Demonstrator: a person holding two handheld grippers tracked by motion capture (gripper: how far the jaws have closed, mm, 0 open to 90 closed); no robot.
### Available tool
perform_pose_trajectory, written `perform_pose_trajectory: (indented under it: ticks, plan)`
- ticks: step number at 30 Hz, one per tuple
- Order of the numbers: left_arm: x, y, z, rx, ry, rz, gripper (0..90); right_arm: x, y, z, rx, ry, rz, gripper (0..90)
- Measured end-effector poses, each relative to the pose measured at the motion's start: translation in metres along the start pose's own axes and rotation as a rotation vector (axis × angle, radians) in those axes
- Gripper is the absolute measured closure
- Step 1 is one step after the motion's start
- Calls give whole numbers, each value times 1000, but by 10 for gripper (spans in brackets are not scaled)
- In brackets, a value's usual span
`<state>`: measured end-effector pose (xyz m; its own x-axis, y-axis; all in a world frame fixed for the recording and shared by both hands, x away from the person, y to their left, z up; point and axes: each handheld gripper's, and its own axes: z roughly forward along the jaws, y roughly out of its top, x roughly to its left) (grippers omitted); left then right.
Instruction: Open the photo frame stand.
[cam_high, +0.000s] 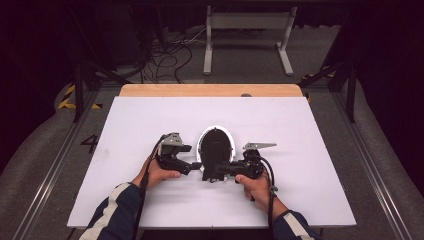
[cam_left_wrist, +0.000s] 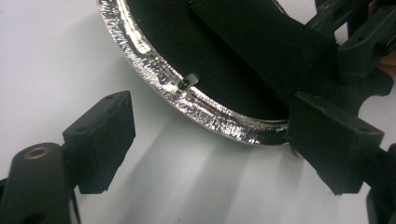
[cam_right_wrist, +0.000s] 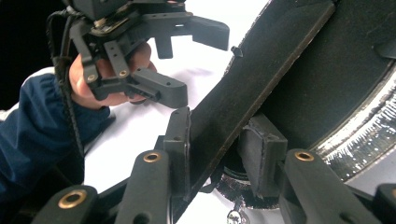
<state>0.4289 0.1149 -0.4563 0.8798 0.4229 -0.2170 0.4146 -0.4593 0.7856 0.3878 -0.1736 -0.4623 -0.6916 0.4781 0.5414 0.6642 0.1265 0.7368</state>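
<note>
The right hand-held gripper (cam_right_wrist: 217, 154) has its two black jaws closed on a flat black strap (cam_right_wrist: 261, 79), one jaw against each face, near the strap's lower end. The strap runs diagonally up and away across the dark inside of an oval object with a shiny silver rim (cam_right_wrist: 369, 135). In the high view this right hand-held gripper (cam_high: 220, 169) sits at the near edge of the oval object (cam_high: 216, 145), held by the person's right hand (cam_high: 255, 186).

The left hand-held gripper (cam_left_wrist: 210, 140) has its jaws spread wide, holding nothing. One jaw stands apart over bare white surface; the other is just beside the silver rim (cam_left_wrist: 154, 77), and whether it touches cannot be told. A small clear loop (cam_left_wrist: 187, 81) sticks up from the rim's inner edge. In the high view the left hand-held gripper (cam_high: 192, 165) lies just left of the oval object, held by the left hand (cam_high: 157, 172), with a dark blue sleeve (cam_high: 117, 212) striped in white behind it.

The oval object lies flat near the middle of the white table (cam_high: 300, 130), its dark hollow facing up. A strip of bare wood (cam_high: 210, 90) shows along the table's far edge. Beyond it, on the grey floor, are tangled cables (cam_high: 167, 57) and a pale metal frame (cam_high: 247, 37).
</note>
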Motion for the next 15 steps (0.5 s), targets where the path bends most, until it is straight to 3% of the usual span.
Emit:
perform_pose_trajectory:
  ticks: [2,3,10,15]
  plan:
    - [1,0,3,-1,-33,-29,160,2,0,0,-2,0,-38,656]
    - [2,1,4,2,-35,-16,157,4,-1,-1,-1,-4,-59,660]
    - [2,3,7,-30,-101,-19,165,6,-1,-3,7,8,-80,695]
    - [1,5,1,-61,-65,9,256,7,0,-4,20,6,-90,699]
